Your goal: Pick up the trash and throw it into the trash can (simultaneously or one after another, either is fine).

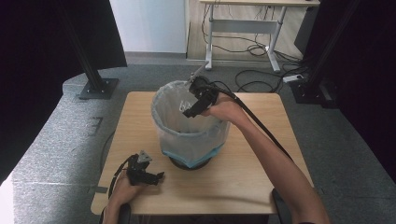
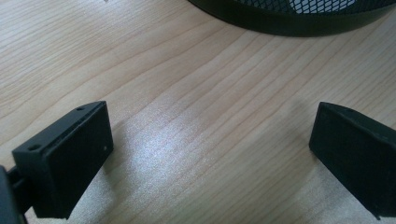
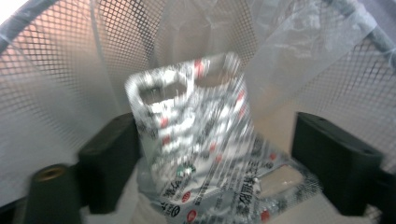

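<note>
Grey carpet surrounds the wooden surface [image 1: 261, 163] in the high view. Near its middle stands a mesh bin [image 1: 189, 123] lined with a clear bag; the right gripper [image 1: 195, 108] reaches over its rim, and the left gripper [image 1: 154, 177] rests near the front left corner.

From the left gripper view, its fingers [image 2: 70, 163] are released, grasping nothing.

From the right gripper view, the fingers [image 3: 336, 163] stand apart and a blurred blister pack [image 3: 196, 140] is between them inside the bin, above another pack [image 3: 261, 186]. Better keep the fingers wide and withdraw straight up, I think, without catching the bag [image 3: 299, 42].
</note>
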`<state>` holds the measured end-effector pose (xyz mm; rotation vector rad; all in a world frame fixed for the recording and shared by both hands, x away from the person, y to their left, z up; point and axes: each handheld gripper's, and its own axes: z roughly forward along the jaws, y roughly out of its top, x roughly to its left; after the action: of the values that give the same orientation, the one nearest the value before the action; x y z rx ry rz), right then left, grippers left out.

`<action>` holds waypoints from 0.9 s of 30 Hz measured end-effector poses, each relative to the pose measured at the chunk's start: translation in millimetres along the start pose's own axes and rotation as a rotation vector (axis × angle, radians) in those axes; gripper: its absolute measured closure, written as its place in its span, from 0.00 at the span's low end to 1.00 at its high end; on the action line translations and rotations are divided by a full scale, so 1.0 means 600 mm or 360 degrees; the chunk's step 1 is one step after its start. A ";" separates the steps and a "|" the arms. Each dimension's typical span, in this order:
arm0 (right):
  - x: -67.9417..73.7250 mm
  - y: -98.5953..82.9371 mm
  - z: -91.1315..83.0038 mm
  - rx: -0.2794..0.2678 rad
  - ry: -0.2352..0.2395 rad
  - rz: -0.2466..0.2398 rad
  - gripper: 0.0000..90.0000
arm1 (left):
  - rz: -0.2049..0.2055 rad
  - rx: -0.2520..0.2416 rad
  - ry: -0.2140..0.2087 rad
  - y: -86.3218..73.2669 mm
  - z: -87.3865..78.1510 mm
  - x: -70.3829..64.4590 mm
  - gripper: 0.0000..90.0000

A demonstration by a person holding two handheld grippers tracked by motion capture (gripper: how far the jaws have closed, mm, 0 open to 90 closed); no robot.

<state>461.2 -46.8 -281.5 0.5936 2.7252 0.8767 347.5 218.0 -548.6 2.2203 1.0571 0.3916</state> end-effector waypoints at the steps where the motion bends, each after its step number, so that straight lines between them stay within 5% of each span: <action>1: 0.001 0.000 -0.001 -0.0007 0.0006 -0.0003 0.14 | -0.0001 0.0000 0.0000 0.000 0.000 0.000 0.00; 9: 0.000 -0.002 -0.016 -0.0069 -0.0018 -0.0007 0.00 | 0.0000 0.0000 0.0000 0.000 0.000 0.000 0.00; 27: -0.008 -0.028 -0.055 -0.0172 -0.0055 0.0014 0.00 | 0.0000 0.0000 0.0000 0.000 0.000 0.000 0.00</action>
<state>449.8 -77.8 -264.7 0.5940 2.6269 0.9991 347.5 218.0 -548.6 2.2200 1.0573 0.3918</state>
